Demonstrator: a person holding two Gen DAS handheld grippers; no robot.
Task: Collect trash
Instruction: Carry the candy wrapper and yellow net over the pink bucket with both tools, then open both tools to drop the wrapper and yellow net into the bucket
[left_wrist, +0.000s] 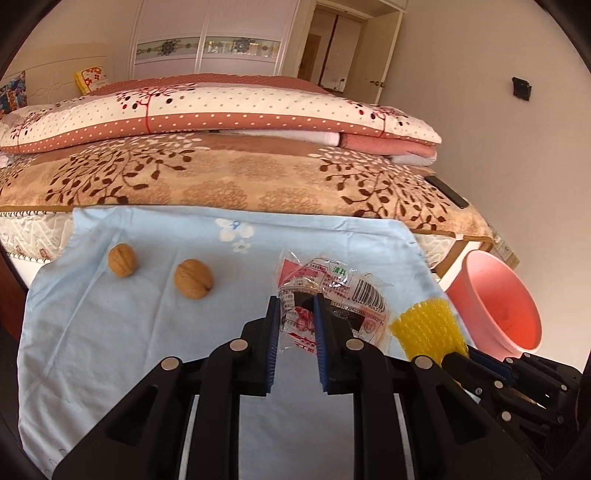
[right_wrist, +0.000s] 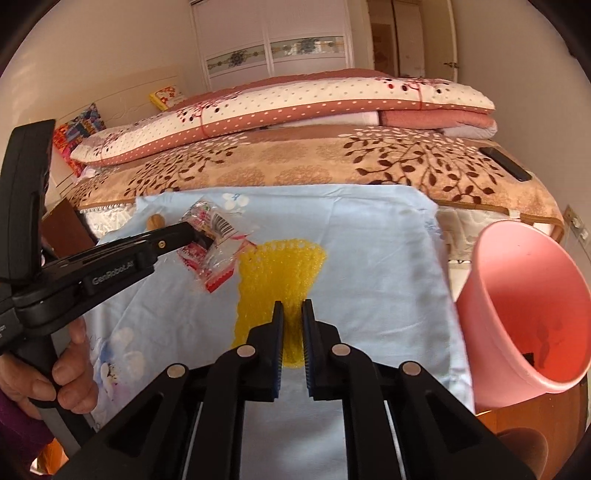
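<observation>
My left gripper is shut on a crumpled clear plastic snack wrapper with red print and a barcode, lifted above the light blue cloth. In the right wrist view the same wrapper hangs from the left gripper at the left. My right gripper is shut on a yellow foam net sleeve, which hangs over the cloth. The sleeve also shows at the right of the left wrist view. A pink bucket stands tilted toward me at the right.
Two walnuts lie on the cloth at the left. Behind the cloth a bed carries a brown leaf-patterned blanket, folded quilts and a dark phone. A hand holds the left gripper's handle. The pink bucket sits past the cloth's right edge.
</observation>
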